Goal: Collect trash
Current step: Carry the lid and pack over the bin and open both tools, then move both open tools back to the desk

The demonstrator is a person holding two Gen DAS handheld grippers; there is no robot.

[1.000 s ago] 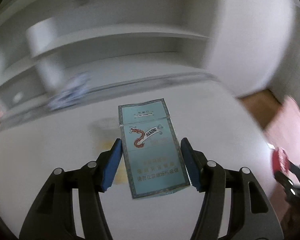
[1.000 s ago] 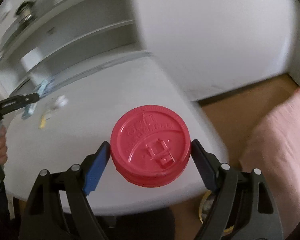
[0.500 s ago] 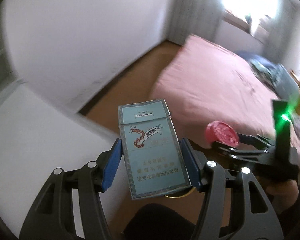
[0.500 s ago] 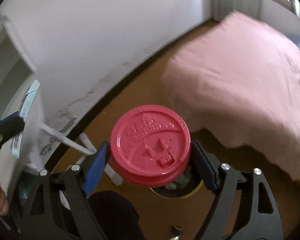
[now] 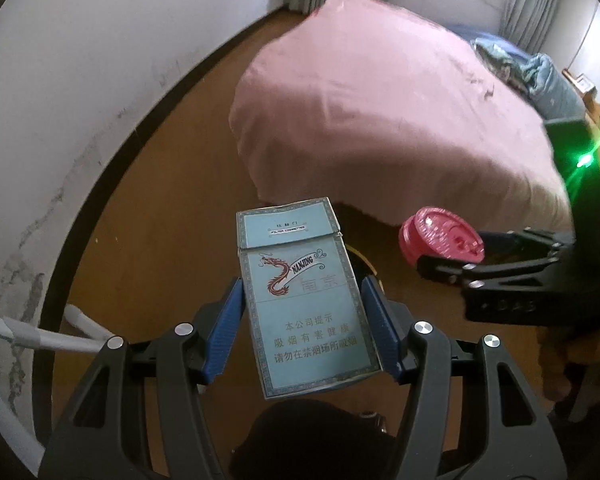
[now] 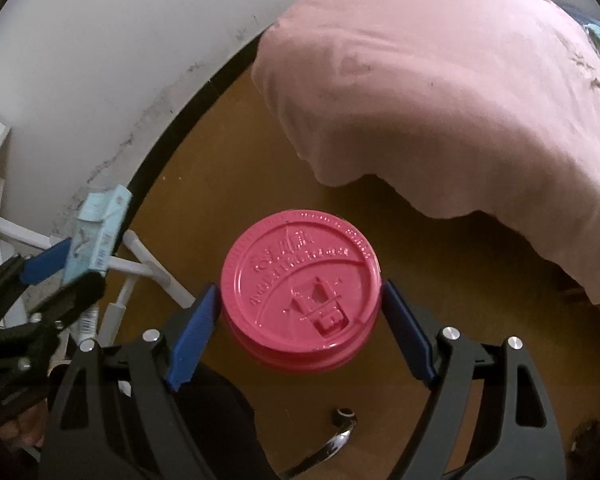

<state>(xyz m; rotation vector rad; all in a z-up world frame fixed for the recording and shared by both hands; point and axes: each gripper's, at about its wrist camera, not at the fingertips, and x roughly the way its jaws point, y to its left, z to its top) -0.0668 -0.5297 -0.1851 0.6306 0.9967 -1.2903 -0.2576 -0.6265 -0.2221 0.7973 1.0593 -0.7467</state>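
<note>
Both tools, loads gripped, left table for floor.

A bed under a pink cover (image 5: 384, 112) fills the right of both views, with rumpled blue bedding (image 5: 540, 76) at its far end beside grey curtains (image 5: 528, 4). Brown wooden floor (image 6: 228, 152) runs to a scuffed white wall (image 5: 80, 80) edged by a dark skirting board (image 5: 112, 184). White metal tubes (image 6: 140, 268) stand near the wall.

The pack (image 5: 304, 304) sits between the left gripper (image 5: 302, 326) pads; the lid (image 6: 300, 288) between the right gripper (image 6: 300, 330) pads. Floor (image 5: 172, 208) below, bed (image 5: 380, 112) beyond, wall (image 5: 80, 60) left.
</note>
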